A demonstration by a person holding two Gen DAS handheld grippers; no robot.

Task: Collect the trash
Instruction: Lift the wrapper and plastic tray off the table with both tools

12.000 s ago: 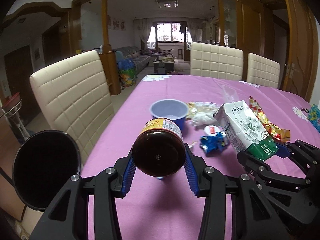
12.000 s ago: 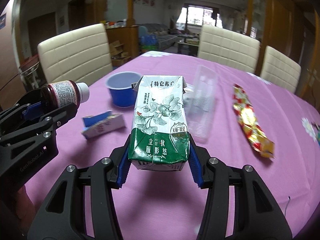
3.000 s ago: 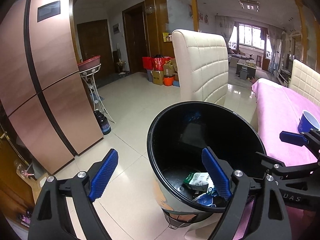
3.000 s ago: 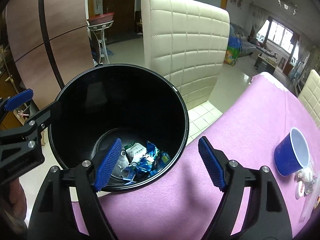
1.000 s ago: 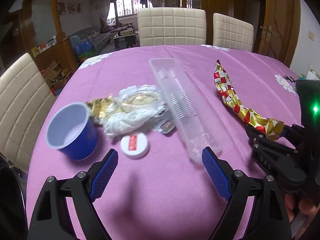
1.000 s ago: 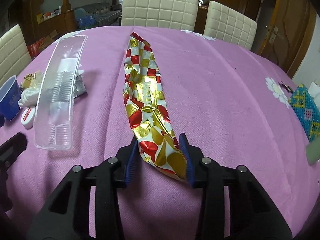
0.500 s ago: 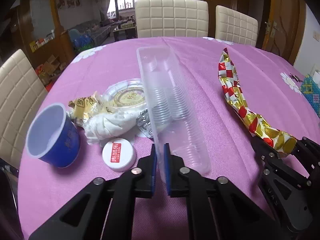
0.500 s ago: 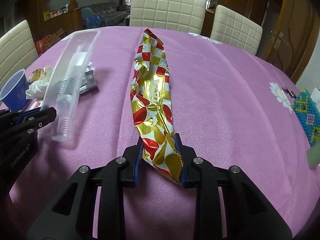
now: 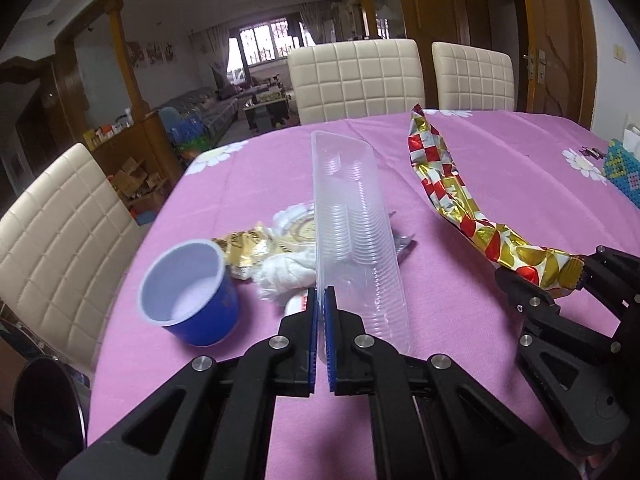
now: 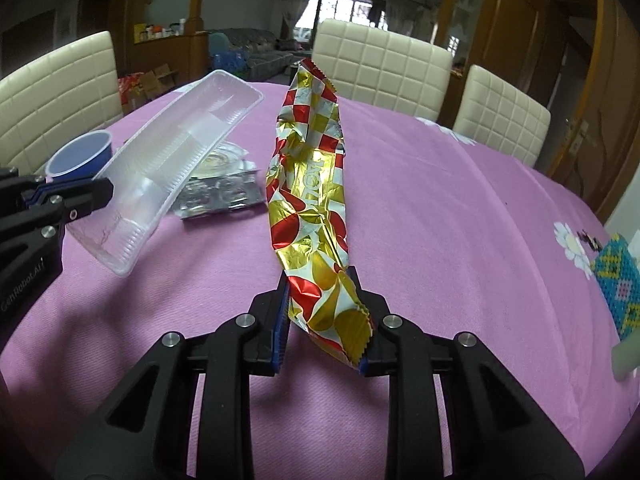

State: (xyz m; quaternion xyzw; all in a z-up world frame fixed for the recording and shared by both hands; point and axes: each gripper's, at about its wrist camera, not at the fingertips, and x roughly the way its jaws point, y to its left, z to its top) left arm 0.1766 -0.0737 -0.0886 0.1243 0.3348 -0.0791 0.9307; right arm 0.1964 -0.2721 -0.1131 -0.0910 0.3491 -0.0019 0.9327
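My left gripper (image 9: 321, 300) is shut on the near rim of a long clear plastic tray (image 9: 352, 224) and holds it tilted up off the pink tablecloth; the tray also shows in the right wrist view (image 10: 180, 152). My right gripper (image 10: 322, 312) is shut on the near end of a long red, gold and white foil wrapper (image 10: 312, 184), which is lifted and stands up ahead of the fingers. That wrapper also shows in the left wrist view (image 9: 452, 192).
A blue cup (image 9: 192, 296), a crumpled white tissue (image 9: 288, 272), a gold wrapper (image 9: 242, 250), a round lid (image 9: 296, 226) and foil blister packs (image 10: 220, 196) lie on the table. The black trash bin (image 9: 48, 408) stands at the lower left. Cream chairs surround the table.
Both grippers have lifted their items off the table: the clear tray now tilts up in the left gripper and the foil wrapper rises in the right gripper.
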